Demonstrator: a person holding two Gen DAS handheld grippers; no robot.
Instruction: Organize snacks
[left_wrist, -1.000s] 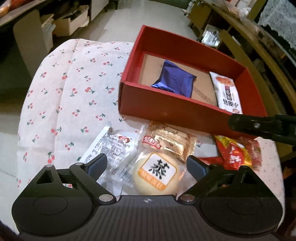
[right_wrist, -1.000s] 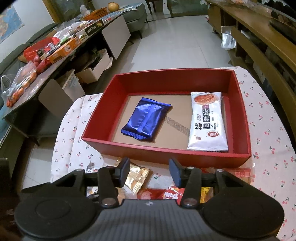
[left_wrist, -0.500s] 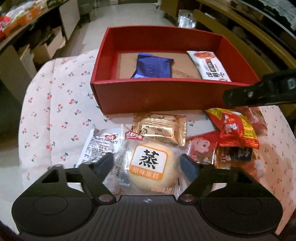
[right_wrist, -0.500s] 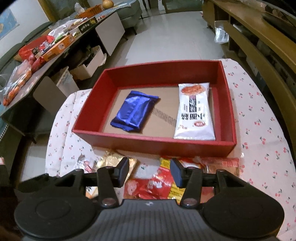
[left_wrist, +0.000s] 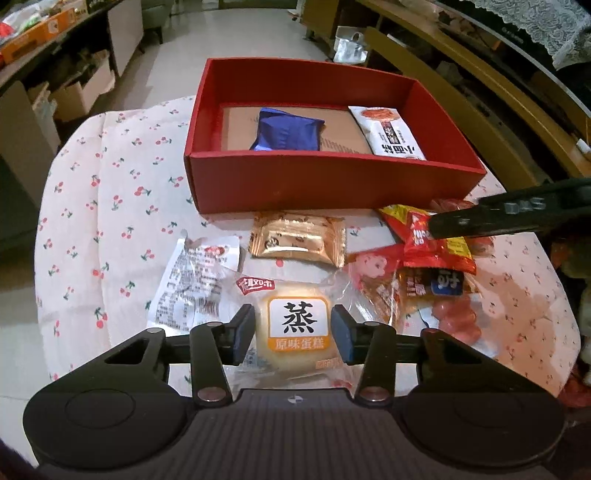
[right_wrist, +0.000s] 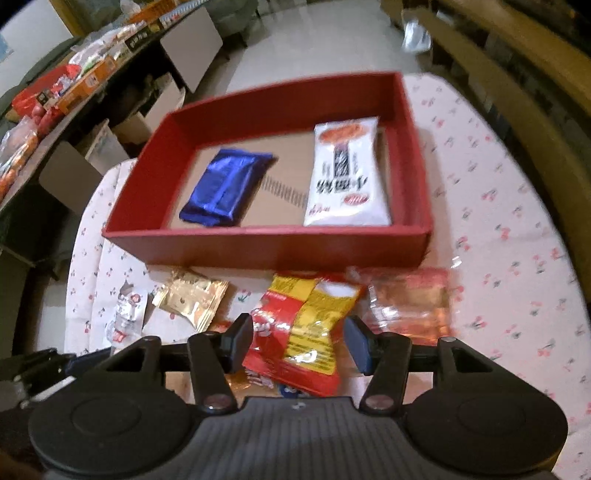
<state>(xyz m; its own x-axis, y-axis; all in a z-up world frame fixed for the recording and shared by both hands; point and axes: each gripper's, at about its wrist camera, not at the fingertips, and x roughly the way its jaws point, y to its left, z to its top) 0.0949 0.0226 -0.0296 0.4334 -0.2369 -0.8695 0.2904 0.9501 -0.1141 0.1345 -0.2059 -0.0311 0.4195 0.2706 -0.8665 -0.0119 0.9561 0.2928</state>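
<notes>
Covering the surface (left_wrist: 110, 192), cherry cloth; red box (left_wrist: 332, 181) at far edge holds blue pack (left_wrist: 286, 129) and white pack (left_wrist: 393, 134), long axes running away from the cameras. Left gripper (left_wrist: 293, 330), fingers apart, straddles cake (left_wrist: 295, 328). Right gripper (right_wrist: 299, 343), fingers apart, straddles red-yellow bag (right_wrist: 306, 332). Risk: slick wrappers slipping, neighbours dragged.

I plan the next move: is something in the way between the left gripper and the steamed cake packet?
Nothing visible: the left gripper is open, with the steamed cake packet already between its fingers.
</notes>
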